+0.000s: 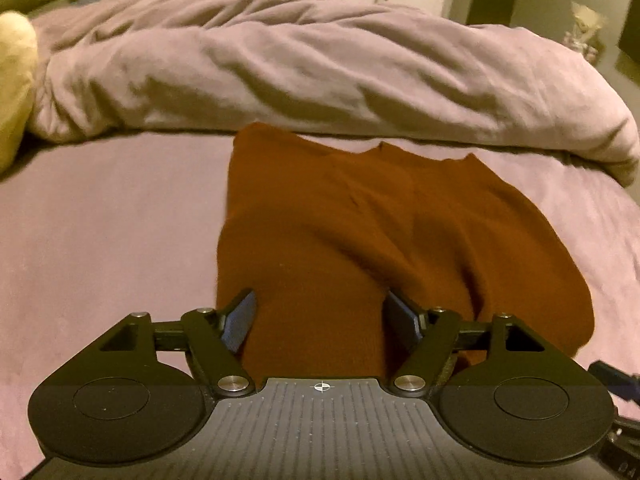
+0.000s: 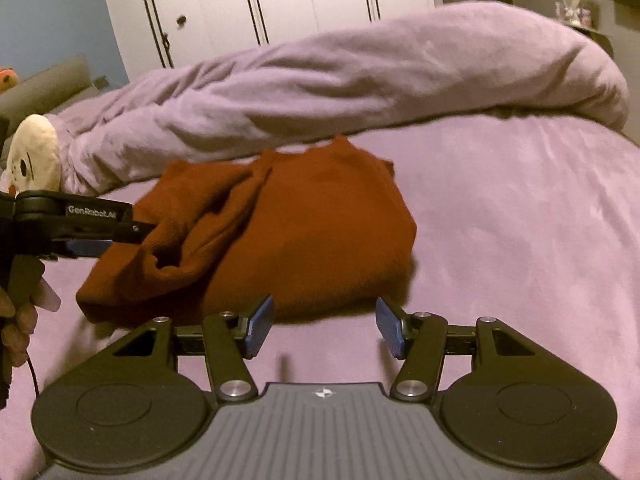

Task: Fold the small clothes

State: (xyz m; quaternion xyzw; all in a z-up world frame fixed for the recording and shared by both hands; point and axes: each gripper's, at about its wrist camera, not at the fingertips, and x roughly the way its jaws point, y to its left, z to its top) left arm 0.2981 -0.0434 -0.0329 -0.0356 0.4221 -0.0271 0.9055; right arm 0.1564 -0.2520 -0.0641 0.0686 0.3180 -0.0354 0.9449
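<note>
A rust-brown knit garment lies partly folded on the pink bed sheet. My left gripper is open, its blue pads spread over the garment's near edge, with cloth between them. In the right wrist view the garment lies bunched on the left side, and my right gripper is open just in front of its near edge, over the sheet. The left gripper's fingers show at the far left, next to the garment's left fold.
A rumpled lilac duvet lies across the bed behind the garment. A plush toy sits at the left by the duvet. White wardrobe doors stand behind the bed. The bed's right edge drops off at the far right.
</note>
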